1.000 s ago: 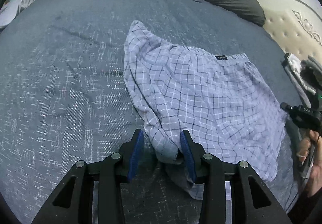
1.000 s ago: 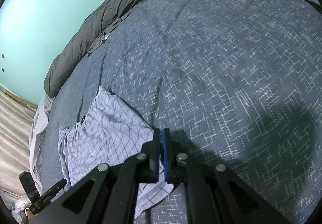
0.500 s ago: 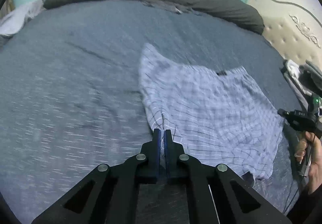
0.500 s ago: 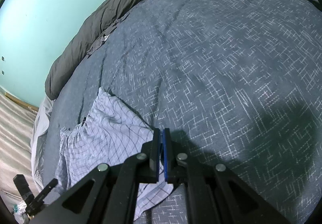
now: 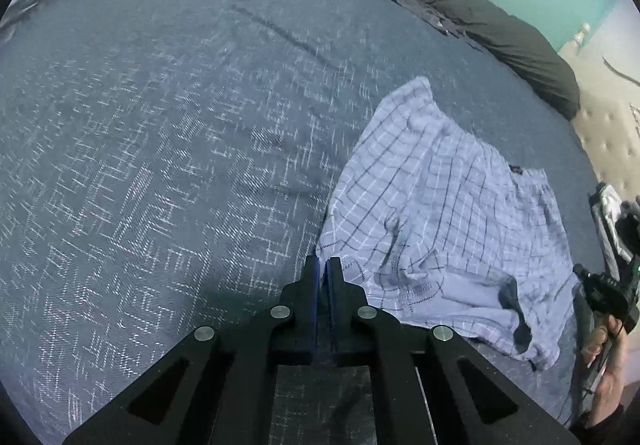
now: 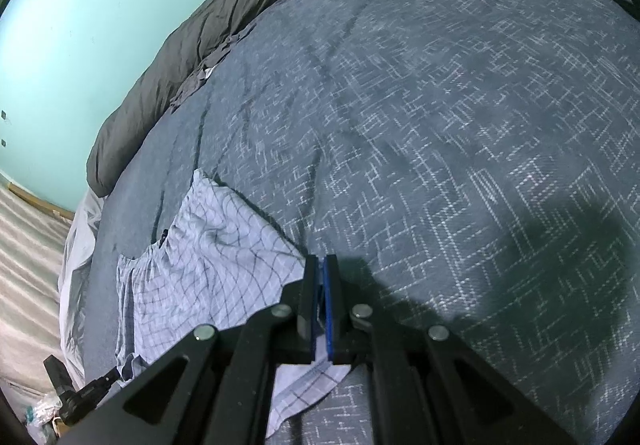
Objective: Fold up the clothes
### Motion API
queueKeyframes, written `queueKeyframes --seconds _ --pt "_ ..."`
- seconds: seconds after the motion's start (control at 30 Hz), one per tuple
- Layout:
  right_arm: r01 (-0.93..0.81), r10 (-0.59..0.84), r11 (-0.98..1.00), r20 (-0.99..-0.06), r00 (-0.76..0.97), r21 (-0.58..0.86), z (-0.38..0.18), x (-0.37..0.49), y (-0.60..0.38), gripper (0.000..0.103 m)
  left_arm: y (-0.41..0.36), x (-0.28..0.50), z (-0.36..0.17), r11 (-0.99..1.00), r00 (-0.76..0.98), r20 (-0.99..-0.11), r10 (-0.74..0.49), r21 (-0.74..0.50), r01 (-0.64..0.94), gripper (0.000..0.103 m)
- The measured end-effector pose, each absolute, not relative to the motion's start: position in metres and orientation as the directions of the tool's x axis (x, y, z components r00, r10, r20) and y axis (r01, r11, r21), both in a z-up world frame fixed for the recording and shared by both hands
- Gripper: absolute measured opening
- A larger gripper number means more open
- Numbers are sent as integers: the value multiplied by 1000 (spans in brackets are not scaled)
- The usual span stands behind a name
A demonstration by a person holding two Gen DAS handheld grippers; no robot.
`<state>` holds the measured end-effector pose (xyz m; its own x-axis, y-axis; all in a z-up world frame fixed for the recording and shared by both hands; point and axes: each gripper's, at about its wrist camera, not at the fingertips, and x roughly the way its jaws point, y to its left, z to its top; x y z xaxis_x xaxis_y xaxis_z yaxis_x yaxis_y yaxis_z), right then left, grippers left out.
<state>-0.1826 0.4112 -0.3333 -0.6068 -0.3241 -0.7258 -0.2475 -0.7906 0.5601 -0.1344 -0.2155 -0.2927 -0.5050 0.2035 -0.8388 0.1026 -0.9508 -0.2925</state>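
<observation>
Left wrist view first: the left gripper [image 5: 323, 265] has its black fingers [image 5: 310, 277] with blue pads clenched together, tips at the edge of the pale blue checked cotton shorts [image 5: 448, 221]; whether they pinch the hem I cannot tell. Those shorts lie rumpled on the dark blue bedspread with white flecks [image 5: 160, 165], toward the bed's edge by the beige tufted headboard [image 5: 612, 133], well short of the long dark grey bolster [image 5: 460, 5] along the far edge. On the right wrist view, the right gripper [image 6: 321, 265] is clenched too, with checked cloth showing between and below its fingers [image 6: 331, 285], so it grips the shorts' edge. A person's hand [image 5: 604, 365] holds that right gripper's handle.
</observation>
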Motion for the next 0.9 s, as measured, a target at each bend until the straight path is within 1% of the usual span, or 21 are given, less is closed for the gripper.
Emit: queueKeyframes --seconds 0.07,0.1,0.13,0.23,0.3,0.47,0.5,0.53,0.57,0.6,0.83,0.9 --pt "-251 -323 -789 -727 -606 561 -334 -182 412 2 -217 -136 -289 -949 -523 -831 192 -293 116 8" --pt "-252 -323 -788 -727 -606 561 -334 -182 412 2 -217 -136 -287 -948 -533 -825 188 -294 120 12" --pt "-252 -324 -788 -727 -605 562 -335 -182 412 2 -216 -137 -285 -948 -546 -817 186 -295 118 19" --pt "-250 -327 -789 -727 -604 562 -335 -183 410 2 -205 -143 -283 -957 -552 -810 200 -283 69 31" --pt "-248 -328 -790 -728 -602 561 -335 -183 408 2 -196 -145 -288 -962 -525 -826 206 -270 46 35" --pt "-252 -329 -785 -725 -605 566 -335 -182 409 2 -179 -145 -300 -977 -473 -860 193 -215 -8 35" --pt "-252 -330 -784 -725 -605 567 -335 -182 409 2 -178 -144 -300 -980 -470 -863 183 -197 -21 35" --pt "-251 -331 -784 -725 -604 567 -335 -183 408 2 -177 -144 -301 -983 -469 -866 173 -183 -25 31" --pt "-249 -333 -785 -725 -603 568 -335 -183 408 2 -178 -145 -303 -983 -471 -866 170 -182 -20 22" --pt "-248 -334 -785 -725 -602 568 -335 -183 408 2 -180 -146 -304 -982 -473 -864 171 -190 -8 3" --pt "-256 -345 -763 -708 -616 594 -333 -179 411 2 -210 -130 -275 -965 -581 -798 163 -252 75 3" --pt "-260 -346 -758 -706 -618 599 -333 -176 412 2 -220 -128 -282 -952 -586 -793 164 -284 117 3"
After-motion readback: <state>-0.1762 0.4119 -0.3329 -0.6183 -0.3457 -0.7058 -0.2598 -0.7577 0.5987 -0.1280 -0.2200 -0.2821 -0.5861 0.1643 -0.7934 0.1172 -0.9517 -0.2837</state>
